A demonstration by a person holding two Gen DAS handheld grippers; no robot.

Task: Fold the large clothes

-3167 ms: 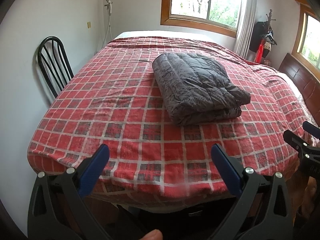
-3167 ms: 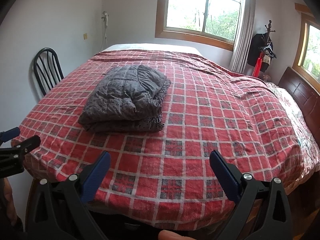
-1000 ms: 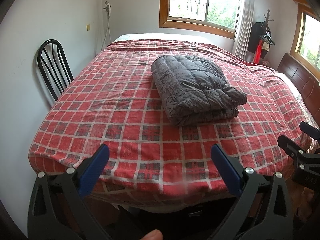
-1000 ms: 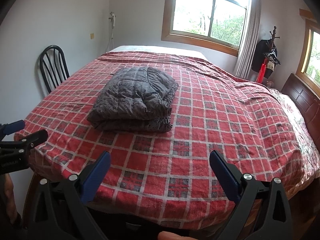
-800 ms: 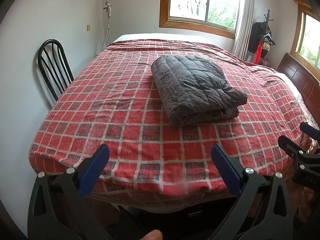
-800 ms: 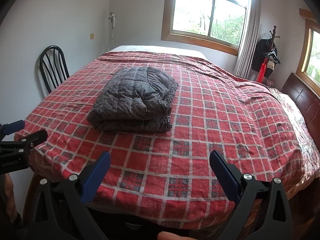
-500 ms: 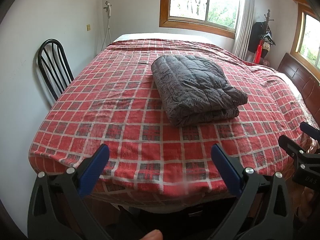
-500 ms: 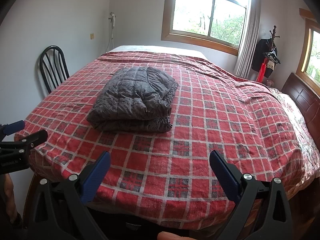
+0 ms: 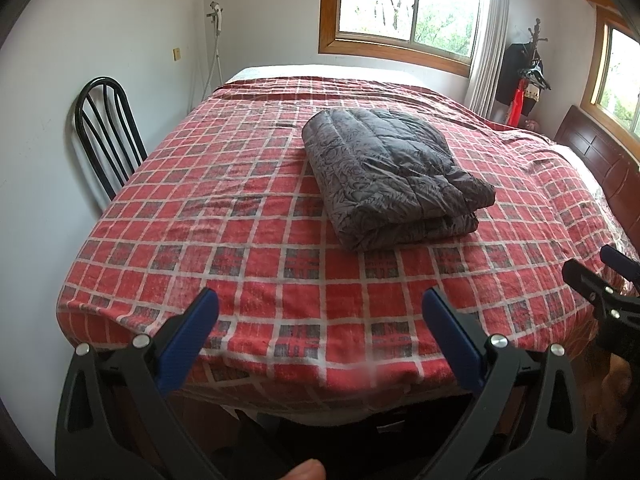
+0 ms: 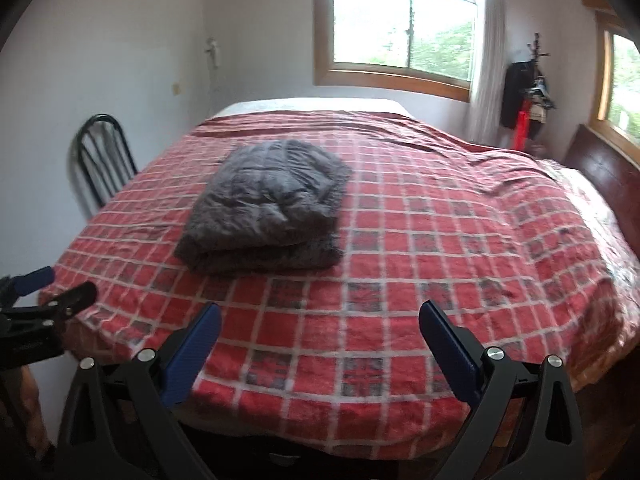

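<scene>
A dark grey quilted garment (image 9: 390, 178) (image 10: 268, 204) lies folded into a thick rectangular bundle on the red plaid bed cover (image 9: 224, 216) (image 10: 440, 240). My left gripper (image 9: 320, 320) hovers open at the bed's near edge, well short of the bundle, nothing between its blue pads. My right gripper (image 10: 320, 334) is open too, held over the near edge to the right of the bundle. Each gripper shows at the edge of the other's view: the right one (image 9: 600, 276), the left one (image 10: 52, 288).
A black metal chair (image 9: 106, 136) stands against the white wall left of the bed. A dark wooden headboard (image 9: 600, 160) runs along the right side. A coat stand (image 9: 524, 76) with hanging items is in the far right corner by the window (image 9: 404, 4).
The right wrist view has tilted upward and blurred, so the bed and bundle sit lower in it. The left gripper and the folded garment have stayed put.
</scene>
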